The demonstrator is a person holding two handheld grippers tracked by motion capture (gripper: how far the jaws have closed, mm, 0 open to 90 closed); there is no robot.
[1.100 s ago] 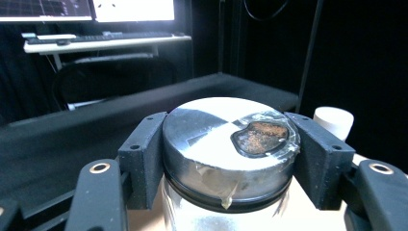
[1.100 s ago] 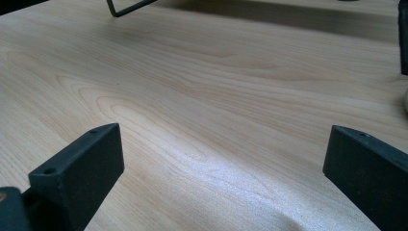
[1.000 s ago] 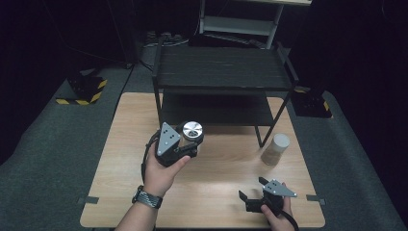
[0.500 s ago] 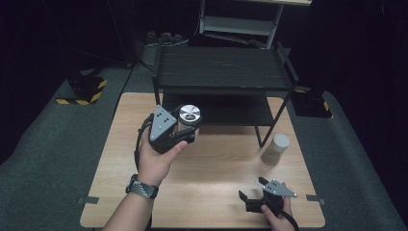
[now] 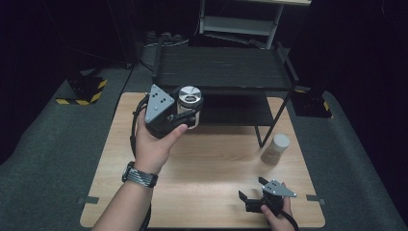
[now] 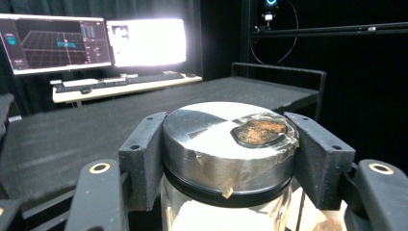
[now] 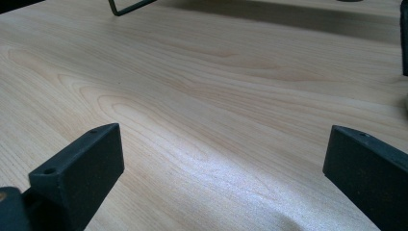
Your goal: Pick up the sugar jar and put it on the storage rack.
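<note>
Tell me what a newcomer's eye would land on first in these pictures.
First, the jar with the shiny metal lid, clamped in the left gripper and held above the table's far left part, in front of the black two-tier rack. Next, the small pale jar standing by the rack's right leg. The right gripper sits open at the near edge.

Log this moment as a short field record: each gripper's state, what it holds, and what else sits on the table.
left gripper: shut on the glass jar with a silver metal lid, raised beside the black two-tier metal rack
right gripper: open, holding nothing, low over the light wooden table
also on table: small cream-lidded jar, upright by the rack's right front leg
</note>
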